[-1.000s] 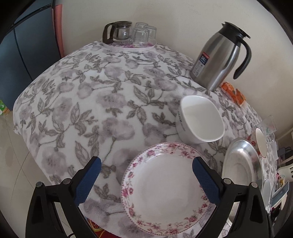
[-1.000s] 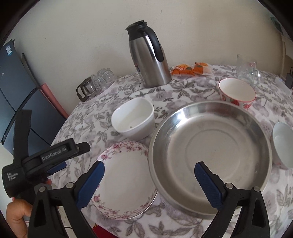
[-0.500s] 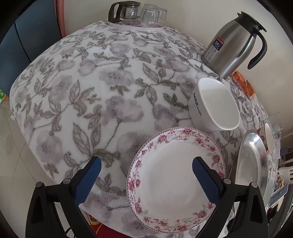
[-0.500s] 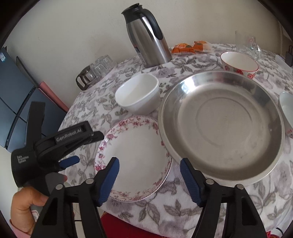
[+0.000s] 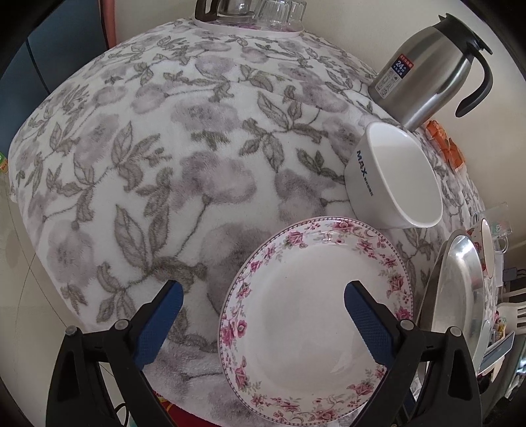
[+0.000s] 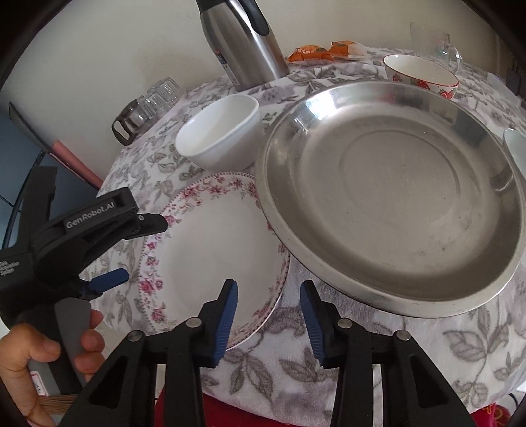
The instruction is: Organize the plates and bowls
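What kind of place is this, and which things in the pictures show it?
Most likely a home dining corner. A table under a fleecy grey floral cloth stands against a plain wall, and it carries a steel vacuum jug with a black handle, a glass teapot with tumblers and everyday dishes such as a rose-rimmed white plate.

thermos top: cut off by the right wrist view's upper edge [image 6: 243, 39]
floral plate far rim: hidden under the steel basin [image 6: 210, 249] [image 6: 391, 197]
white dish: cropped at right edge [image 6: 516, 147]
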The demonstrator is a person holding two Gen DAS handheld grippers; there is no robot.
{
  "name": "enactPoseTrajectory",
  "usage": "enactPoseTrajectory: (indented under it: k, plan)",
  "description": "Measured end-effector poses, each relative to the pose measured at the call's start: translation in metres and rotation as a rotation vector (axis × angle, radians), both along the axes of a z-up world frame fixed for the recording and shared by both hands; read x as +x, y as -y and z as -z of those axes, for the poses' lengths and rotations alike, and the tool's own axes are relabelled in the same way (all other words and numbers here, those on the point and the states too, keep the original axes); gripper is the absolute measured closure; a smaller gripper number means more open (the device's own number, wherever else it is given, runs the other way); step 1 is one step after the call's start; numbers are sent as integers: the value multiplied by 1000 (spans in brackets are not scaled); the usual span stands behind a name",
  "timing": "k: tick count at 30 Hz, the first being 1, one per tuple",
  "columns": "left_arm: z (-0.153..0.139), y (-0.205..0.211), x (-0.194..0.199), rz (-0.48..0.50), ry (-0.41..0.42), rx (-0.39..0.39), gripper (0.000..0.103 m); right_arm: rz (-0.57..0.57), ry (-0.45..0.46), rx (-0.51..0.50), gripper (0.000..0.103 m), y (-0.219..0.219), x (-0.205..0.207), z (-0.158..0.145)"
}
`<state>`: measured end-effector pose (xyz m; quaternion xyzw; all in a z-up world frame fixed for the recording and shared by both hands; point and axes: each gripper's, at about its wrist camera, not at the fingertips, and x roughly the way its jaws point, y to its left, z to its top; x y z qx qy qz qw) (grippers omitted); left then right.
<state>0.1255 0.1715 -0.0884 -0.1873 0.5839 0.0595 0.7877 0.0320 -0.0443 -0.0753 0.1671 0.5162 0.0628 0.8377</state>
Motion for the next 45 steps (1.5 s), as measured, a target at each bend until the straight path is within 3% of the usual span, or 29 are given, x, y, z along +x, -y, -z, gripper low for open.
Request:
enactPoseTrajectory:
  k: [10, 21, 23, 45]
  plan:
    - [18, -3, 5, -16, -28, -43, 41, 15, -25, -28, 66, -2, 9, 16]
    - [26, -6, 13, -7, 1, -31, 51, -8, -16, -90, 76, -14, 18, 26]
    - [25, -5, 15, -5, 5, -19, 60, -12, -9, -97, 76, -14, 19, 26]
    - [23, -11, 11, -18, 27, -17, 67, -54, 25, -129, 76, -27, 30, 26]
